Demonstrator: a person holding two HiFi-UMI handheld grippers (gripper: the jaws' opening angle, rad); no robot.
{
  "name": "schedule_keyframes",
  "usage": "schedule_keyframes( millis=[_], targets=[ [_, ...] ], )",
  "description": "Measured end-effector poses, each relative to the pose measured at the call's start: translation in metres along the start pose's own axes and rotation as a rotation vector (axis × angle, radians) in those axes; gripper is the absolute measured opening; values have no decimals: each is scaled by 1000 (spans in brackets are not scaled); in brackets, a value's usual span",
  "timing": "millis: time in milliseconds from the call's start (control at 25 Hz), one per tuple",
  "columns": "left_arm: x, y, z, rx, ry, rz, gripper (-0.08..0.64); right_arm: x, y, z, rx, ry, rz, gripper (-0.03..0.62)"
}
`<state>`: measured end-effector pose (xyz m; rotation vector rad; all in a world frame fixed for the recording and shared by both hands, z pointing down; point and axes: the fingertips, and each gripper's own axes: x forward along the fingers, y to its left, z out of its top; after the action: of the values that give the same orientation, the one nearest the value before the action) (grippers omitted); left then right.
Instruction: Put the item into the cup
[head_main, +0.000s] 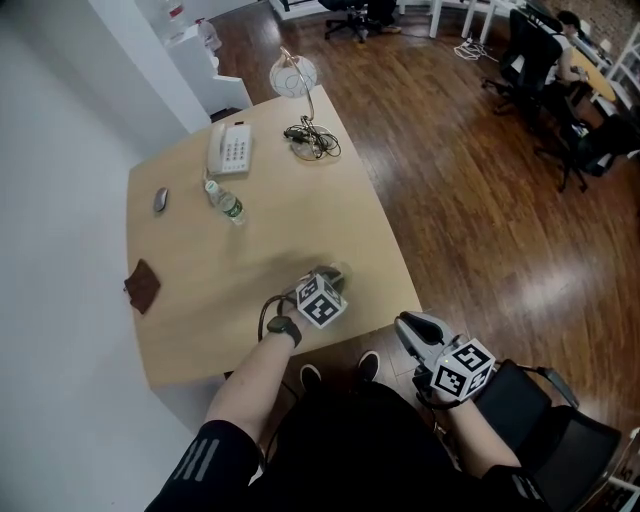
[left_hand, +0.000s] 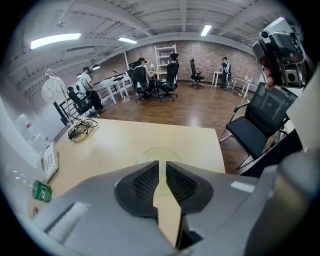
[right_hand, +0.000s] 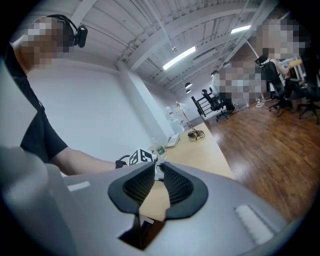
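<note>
Head view: wooden table (head_main: 300, 220) is seen from above, w/ white wall at left and dark wood floor (head_main: 470, 200) at right. L gripper (head_main: 328, 282) is held low over table's near right part; its marker cube is seen on top. R gripper (head_main: 408, 322) is held off the table's near edge, beside a black office chair (head_main: 560, 430).

L gripper view: jaws are parted by a narrow slot, nothing between them, pads pressed on nothing. A faint clear round cup (left_hand: 160, 152) is seen on the tabletop just ahead of the jaw tips, near the table's right edge. It is too faint to tell if anything is inside.

R gripper view: jaws are released too, a small gap at the tips, nothing gripped. L gripper's cube is seen past them.

The item for the cup can't be picked out in any view; neither gripper is carrying it.

Far end of table: white phone (head_main: 230, 148), desk lamp (head_main: 293, 75), cable bundle (head_main: 312, 140). Mid-left: water bottle (head_main: 226, 203) lying down, mouse (head_main: 160, 200). Brown flat piece (head_main: 142, 286) is placed near the left edge, well apart from the cup.
</note>
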<state>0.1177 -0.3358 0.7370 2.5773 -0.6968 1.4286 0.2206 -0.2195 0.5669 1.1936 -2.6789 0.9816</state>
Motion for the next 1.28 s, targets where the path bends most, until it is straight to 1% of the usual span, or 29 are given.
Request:
schedule_keyframes(
  millis=[160, 440, 640, 760, 800, 880, 1000, 1080, 1160, 1200, 1280],
  targets=[
    [-1, -7, 4, -4, -14, -21, 69, 3, -3, 0, -3, 9, 10, 66],
    [-7, -8, 9, -15, -32, -22, 124, 8, -2, 0, -11, 17, 34, 66],
    [-24, 4, 14, -40, -63, 19, 130, 13, 1, 3, -16, 21, 55, 66],
    [-48, 10, 25, -29, -122, 68, 123, 17, 3, 7, -25, 19, 79, 66],
    [-59, 11, 29, -43, -155, 82, 120, 20, 6, 9, -30, 21, 92, 66],
    [-86, 15, 37, -113, -230, 103, 120, 26, 15, 12, -44, 23, 131, 61],
    [-131, 16, 42, -206, -328, 146, 115, 36, 26, 17, -58, 29, 184, 24],
    [-161, 12, 39, -243, -368, 180, 115, 42, 33, 20, -52, 39, 211, 9],
    [-190, 4, 27, -286, -392, 203, 115, 48, 45, 24, -64, 41, 247, 9],
    [-203, -1, 19, -306, -400, 210, 115, 50, 53, 26, -82, 41, 264, 8],
    [-229, -13, 6, -318, -420, 233, 84, 50, 71, 28, -129, 47, 292, 8]
  ],
)
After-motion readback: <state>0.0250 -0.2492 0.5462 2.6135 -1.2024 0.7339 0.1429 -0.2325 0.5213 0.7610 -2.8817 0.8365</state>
